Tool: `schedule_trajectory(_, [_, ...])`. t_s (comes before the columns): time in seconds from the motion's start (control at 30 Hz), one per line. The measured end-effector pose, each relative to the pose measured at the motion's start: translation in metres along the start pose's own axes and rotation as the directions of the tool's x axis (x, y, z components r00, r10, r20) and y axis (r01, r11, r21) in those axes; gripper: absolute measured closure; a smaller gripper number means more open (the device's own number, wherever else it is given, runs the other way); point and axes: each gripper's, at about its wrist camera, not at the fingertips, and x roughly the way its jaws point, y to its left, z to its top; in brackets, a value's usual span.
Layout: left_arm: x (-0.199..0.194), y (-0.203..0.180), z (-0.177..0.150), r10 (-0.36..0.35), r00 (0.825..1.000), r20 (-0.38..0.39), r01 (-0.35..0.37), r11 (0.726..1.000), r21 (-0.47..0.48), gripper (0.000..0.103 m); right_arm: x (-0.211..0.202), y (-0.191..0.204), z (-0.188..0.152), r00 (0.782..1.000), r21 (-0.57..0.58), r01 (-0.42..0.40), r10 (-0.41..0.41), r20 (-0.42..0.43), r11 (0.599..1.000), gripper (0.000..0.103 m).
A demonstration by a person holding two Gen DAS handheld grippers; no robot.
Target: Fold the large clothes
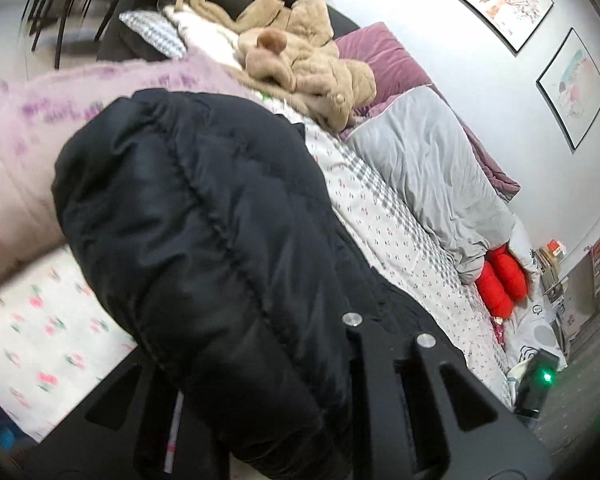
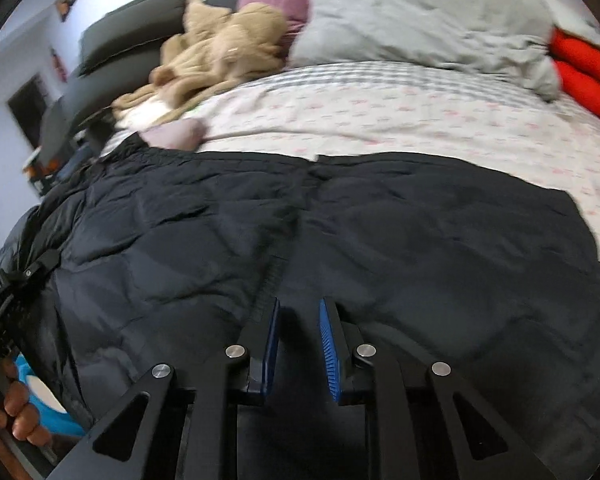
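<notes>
A large black quilted puffer jacket (image 2: 340, 232) lies spread on the floral bed sheet (image 2: 380, 112). My right gripper (image 2: 300, 320) hovers just above the jacket's near middle, by its zipper line; its blue-padded jaws stand apart and hold nothing. In the left wrist view a bulging part of the jacket (image 1: 204, 216) is bunched over my left gripper (image 1: 300, 360); its fingertips are hidden under the fabric. The left gripper also shows at the left edge of the right wrist view (image 2: 16, 280), at the jacket's edge.
A beige coat (image 1: 312, 64) lies crumpled near the dark headboard (image 2: 132, 12). A grey duvet (image 1: 428, 168), a mauve blanket (image 1: 380, 52) and red cushions (image 1: 500, 284) line the wall side. A pink fluffy garment (image 1: 40, 128) lies at left.
</notes>
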Motion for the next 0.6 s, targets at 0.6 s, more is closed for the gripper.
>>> schedule_trajectory(0.6, [-0.031,-0.104,-0.003,-0.142,0.987,0.070,0.094,0.882,0.461,0.083,0.061,0.036,0.017,0.915,0.191,-0.348,0.377,-0.144,0.918,0.066])
